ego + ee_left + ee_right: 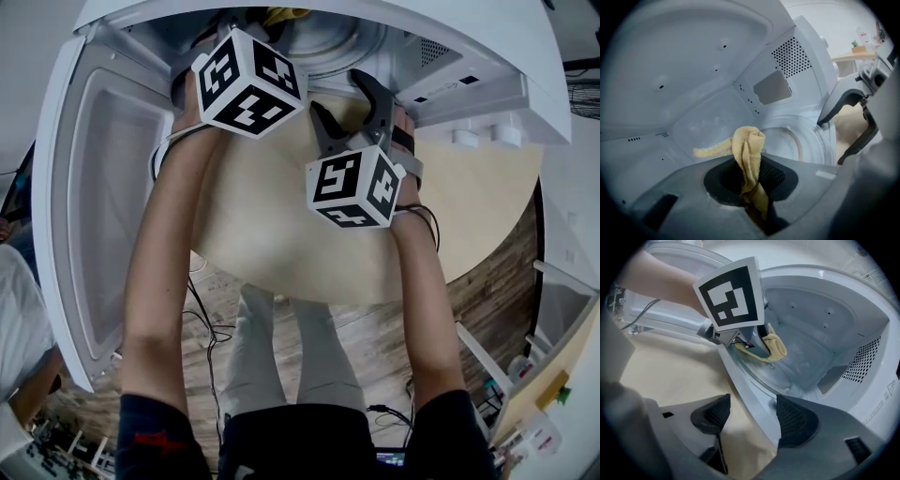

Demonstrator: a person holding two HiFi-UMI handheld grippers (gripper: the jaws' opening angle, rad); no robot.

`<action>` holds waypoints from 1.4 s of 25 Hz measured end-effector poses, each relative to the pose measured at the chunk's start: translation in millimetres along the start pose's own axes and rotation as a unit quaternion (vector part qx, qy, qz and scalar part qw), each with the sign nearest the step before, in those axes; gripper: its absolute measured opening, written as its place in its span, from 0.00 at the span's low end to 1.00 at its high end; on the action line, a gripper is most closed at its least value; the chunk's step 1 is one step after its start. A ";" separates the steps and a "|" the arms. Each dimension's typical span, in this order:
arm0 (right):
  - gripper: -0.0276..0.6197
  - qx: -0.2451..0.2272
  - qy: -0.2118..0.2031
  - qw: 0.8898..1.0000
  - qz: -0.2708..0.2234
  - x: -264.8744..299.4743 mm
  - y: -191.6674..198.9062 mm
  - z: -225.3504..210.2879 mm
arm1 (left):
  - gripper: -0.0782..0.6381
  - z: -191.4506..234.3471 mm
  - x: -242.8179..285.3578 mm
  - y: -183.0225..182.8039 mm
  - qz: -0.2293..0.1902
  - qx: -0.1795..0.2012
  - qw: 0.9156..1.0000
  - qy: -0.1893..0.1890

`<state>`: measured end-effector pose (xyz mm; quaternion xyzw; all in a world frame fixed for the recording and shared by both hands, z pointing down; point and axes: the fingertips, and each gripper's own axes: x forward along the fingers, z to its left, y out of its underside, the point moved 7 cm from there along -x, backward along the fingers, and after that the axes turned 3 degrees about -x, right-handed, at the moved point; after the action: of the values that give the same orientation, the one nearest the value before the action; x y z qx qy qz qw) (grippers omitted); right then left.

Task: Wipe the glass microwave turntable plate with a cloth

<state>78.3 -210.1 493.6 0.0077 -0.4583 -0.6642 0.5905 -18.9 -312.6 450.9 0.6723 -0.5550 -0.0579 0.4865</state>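
The glass turntable plate (787,376) lies flat on the floor of the microwave (487,47) cavity, at the centre of the right gripper view. The yellow cloth (749,150) is bunched over the plate's far left part and seems to rest on the glass, though we cannot be sure it touches. The left gripper (751,180) is clamped on the cloth, with a loose tail trailing to the left. The right gripper (751,417) has its jaws apart and holds nothing; only the cavity's white front sill lies between them. In the head view both arms reach into the opening at the top of the frame, with the door (70,206) swung wide at the left and the pale round table (272,253) below. We judge the wiping to be under way or just starting. To do it well we would press the bunched cloth flat to the glass and sweep in overlapping arcs from rim to centre. We would press lightly, since the plate may turn on its ring. The free right gripper could steady the near rim, and we would mind the loose tail.
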 end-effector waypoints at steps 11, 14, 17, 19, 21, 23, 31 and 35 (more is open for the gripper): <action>0.46 0.064 -0.013 0.998 -0.004 -1.8 -3.7 -5.3 | 0.19 -7.6 -20.9 1.7 0.027 -0.015 0.999 0.018; 0.46 0.097 -0.018 0.995 -0.007 -6.5 -7.1 -10.9 | 0.19 -6.9 -33.0 2.0 0.033 -0.043 0.998 0.027; 0.46 0.122 -0.028 0.992 -0.005 -17.9 -14.2 -14.3 | 0.19 -8.0 -52.3 3.9 0.029 -0.071 0.996 0.035; 0.40 0.137 -0.027 0.990 -0.006 -26.0 -17.2 -16.6 | 0.19 -9.3 -64.2 5.0 0.022 -0.086 0.995 0.037; 0.30 0.148 -0.023 0.989 0.000 -33.7 -17.6 -19.9 | 0.19 -10.7 -76.6 5.2 0.013 -0.106 0.994 0.037; 0.25 0.158 -0.026 0.987 0.008 -43.1 -19.3 -22.6 | 0.19 -12.8 -91.3 5.8 0.008 -0.118 0.992 0.037; 0.09 0.222 -0.029 0.975 0.004 -105.1 -44.6 -31.9 | 0.19 -13.7 -166.3 -10.1 -0.016 -0.180 0.982 0.057; 0.07 0.250 -0.026 0.968 -0.019 -146.3 -63.9 -37.2 | 0.19 -19.3 -209.8 -26.7 -0.033 -0.197 0.977 0.078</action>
<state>93.4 -124.1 354.9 0.1462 -0.6248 -0.5399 0.5448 -67.7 -135.2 344.9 0.5835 -0.4704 -0.1294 0.6492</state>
